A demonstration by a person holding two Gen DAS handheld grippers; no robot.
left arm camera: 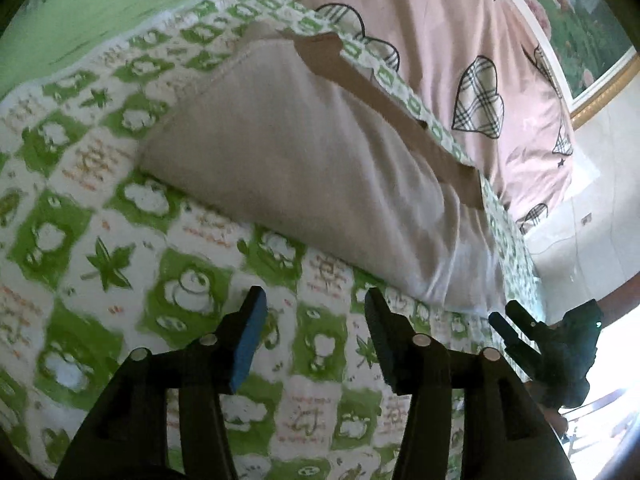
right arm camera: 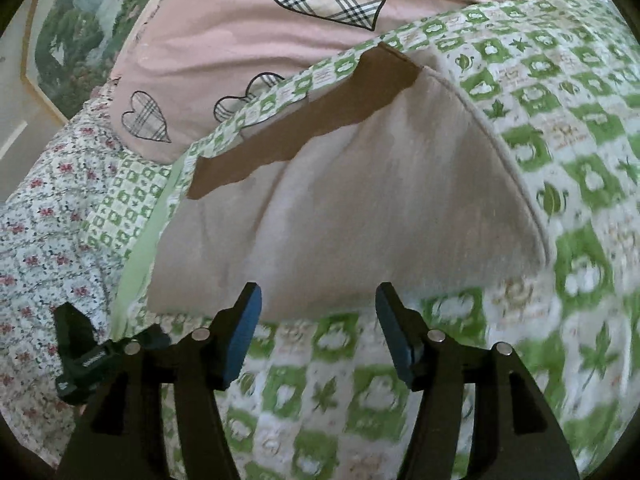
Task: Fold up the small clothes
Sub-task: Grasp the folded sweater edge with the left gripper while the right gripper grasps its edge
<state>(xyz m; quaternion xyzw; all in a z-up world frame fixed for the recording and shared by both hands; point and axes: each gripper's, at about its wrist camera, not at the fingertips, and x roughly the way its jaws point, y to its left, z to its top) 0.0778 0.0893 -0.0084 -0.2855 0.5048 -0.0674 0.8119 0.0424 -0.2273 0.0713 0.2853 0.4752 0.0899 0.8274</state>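
Garment [left arm camera: 320, 184] lies folded on bed quilt [left arm camera: 120, 240]; left tongs [left arm camera: 316, 308] and right tongs [right arm camera: 318, 304] half-open, empty. Next: regrasp edge for another fold, probably.

One beige garment [left arm camera: 320, 184] on the bed, folded, with one brown waistband [left arm camera: 384, 100] along its far edge. One green-and-white patterned bedspread [left arm camera: 120, 208] under it. One pink quilt [left arm camera: 460, 40] with plaid hearts at the bed's far edge; about four hearts show in the left wrist view, four in the right wrist view, some cut off. One floral sheet [right arm camera: 44, 220] at the bed's left edge in the right wrist view. One framed landscape picture [left arm camera: 580, 32] on the wall. Two grippers: left gripper [left arm camera: 316, 312], right gripper [right arm camera: 318, 308], each with two blue-padded fingers, nothing between them.
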